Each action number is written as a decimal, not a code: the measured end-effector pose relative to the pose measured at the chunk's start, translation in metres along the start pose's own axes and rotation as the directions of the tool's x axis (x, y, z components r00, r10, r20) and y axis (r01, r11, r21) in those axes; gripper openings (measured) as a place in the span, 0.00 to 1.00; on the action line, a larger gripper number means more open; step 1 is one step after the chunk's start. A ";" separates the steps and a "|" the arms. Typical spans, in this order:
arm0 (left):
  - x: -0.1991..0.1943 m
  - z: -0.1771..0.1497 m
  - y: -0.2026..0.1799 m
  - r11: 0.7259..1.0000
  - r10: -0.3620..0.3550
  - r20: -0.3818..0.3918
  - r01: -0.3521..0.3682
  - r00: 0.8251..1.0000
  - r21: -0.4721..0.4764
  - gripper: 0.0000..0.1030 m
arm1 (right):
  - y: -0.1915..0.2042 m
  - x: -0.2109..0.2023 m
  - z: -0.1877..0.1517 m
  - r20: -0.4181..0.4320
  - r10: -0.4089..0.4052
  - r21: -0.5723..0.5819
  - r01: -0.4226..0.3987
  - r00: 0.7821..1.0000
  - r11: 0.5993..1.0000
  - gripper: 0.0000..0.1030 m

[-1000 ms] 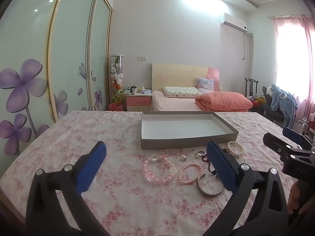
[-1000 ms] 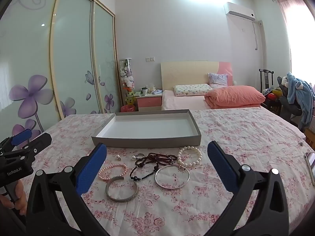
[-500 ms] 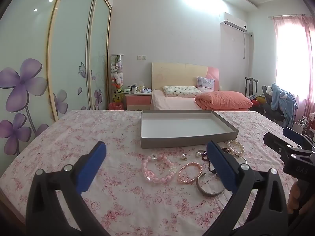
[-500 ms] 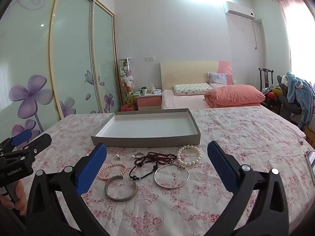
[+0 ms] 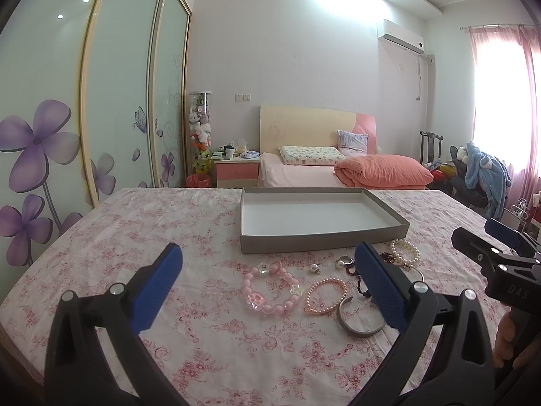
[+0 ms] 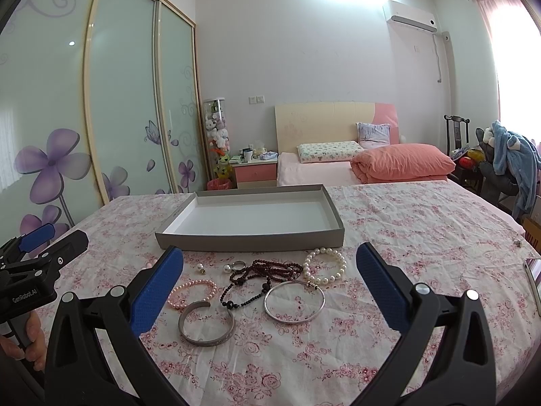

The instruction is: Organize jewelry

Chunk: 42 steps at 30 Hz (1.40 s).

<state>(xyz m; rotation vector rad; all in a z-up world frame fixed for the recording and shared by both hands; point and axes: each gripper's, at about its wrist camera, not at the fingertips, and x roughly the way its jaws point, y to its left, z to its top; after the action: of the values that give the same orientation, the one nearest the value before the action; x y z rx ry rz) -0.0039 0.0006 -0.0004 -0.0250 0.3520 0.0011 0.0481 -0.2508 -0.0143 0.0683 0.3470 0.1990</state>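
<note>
Left gripper (image 5: 267,279) is hovering low over the floral-clothed surface (image 5: 135,237), jaws spread wide, holding nothing. Right gripper (image 6: 268,279) is hovering likewise, jaws spread wide and empty. A hand (image 6: 32,338) is gripping the left gripper's handle at the left edge of the right wrist view.

Jewelry is lying loose near the surface's near edge, all of it outside the box. Nearest is sitting a silver cuff (image 6: 206,323), with a thin silver bangle (image 6: 294,301) just beside it. A small pink pearl bracelet (image 6: 191,292) is lying next to the cuff; a chunky pink bead bracelet (image 5: 270,287) is lying to its left. Dark beads (image 6: 263,272) are sprawling in a tangle, touching the bangle. Beyond them are resting a white pearl bracelet (image 6: 324,265), a ring (image 6: 238,264) and a pearl earring (image 6: 200,268).

Farther back, a shallow grey box (image 6: 250,242) is sitting open and empty.
</note>
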 end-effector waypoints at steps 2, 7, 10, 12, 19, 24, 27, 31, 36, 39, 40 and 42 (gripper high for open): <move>0.003 0.000 0.000 1.000 0.000 -0.001 0.000 1.000 -0.001 0.96 | 0.000 0.001 0.000 -0.001 -0.001 0.000 0.001 1.000 1.000 0.98; 0.003 0.001 0.000 1.000 0.000 -0.002 0.000 1.000 -0.001 0.96 | 0.000 0.000 -0.002 -0.001 -0.001 0.001 0.001 1.000 1.000 0.98; 0.002 0.001 0.000 1.000 0.000 -0.002 0.000 1.000 -0.001 0.96 | 0.000 0.000 -0.002 -0.001 -0.001 0.000 0.001 1.000 1.000 0.98; 0.002 0.001 0.000 1.000 -0.001 -0.002 0.001 1.000 -0.001 0.96 | 0.000 0.001 -0.001 -0.002 -0.001 0.001 0.001 1.000 1.000 0.98; 0.003 0.001 0.000 1.000 0.000 -0.003 0.000 1.000 -0.001 0.96 | -0.001 0.001 -0.002 -0.003 -0.001 0.002 0.001 1.000 1.000 0.98; 0.003 0.001 0.000 1.000 0.000 -0.004 0.000 1.000 -0.001 0.96 | 0.000 0.000 -0.001 -0.003 -0.001 0.002 0.001 1.000 1.000 0.98; 0.003 0.001 0.000 1.000 0.001 -0.004 -0.001 1.000 -0.001 0.96 | 0.001 0.000 -0.002 -0.005 0.000 0.002 0.000 1.000 1.000 0.98; 0.003 0.001 0.000 1.000 0.001 -0.004 -0.001 1.000 -0.001 0.96 | -0.002 0.004 -0.004 -0.004 0.000 0.002 0.000 1.000 1.000 0.98; 0.003 0.001 0.000 1.000 0.000 -0.005 0.000 1.000 -0.001 0.96 | -0.001 0.004 -0.004 -0.005 -0.001 0.003 0.001 1.000 1.000 0.98; 0.003 0.001 0.000 1.000 0.000 -0.005 0.000 1.000 -0.002 0.96 | -0.002 0.004 -0.004 -0.005 0.000 0.003 0.000 1.000 1.000 0.98; 0.003 0.001 0.000 1.000 0.000 -0.005 0.000 1.000 -0.002 0.96 | -0.002 0.004 -0.004 -0.005 0.000 0.003 0.000 1.000 1.000 0.98; 0.003 0.001 0.000 1.000 0.000 -0.004 0.000 1.000 -0.001 0.96 | -0.002 0.004 -0.004 -0.005 -0.001 0.003 0.001 1.000 1.000 0.98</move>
<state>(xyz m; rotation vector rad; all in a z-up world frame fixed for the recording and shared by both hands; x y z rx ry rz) -0.0011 0.0006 -0.0005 -0.0257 0.3563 0.0014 0.0509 -0.2514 -0.0196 0.0709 0.3527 0.1981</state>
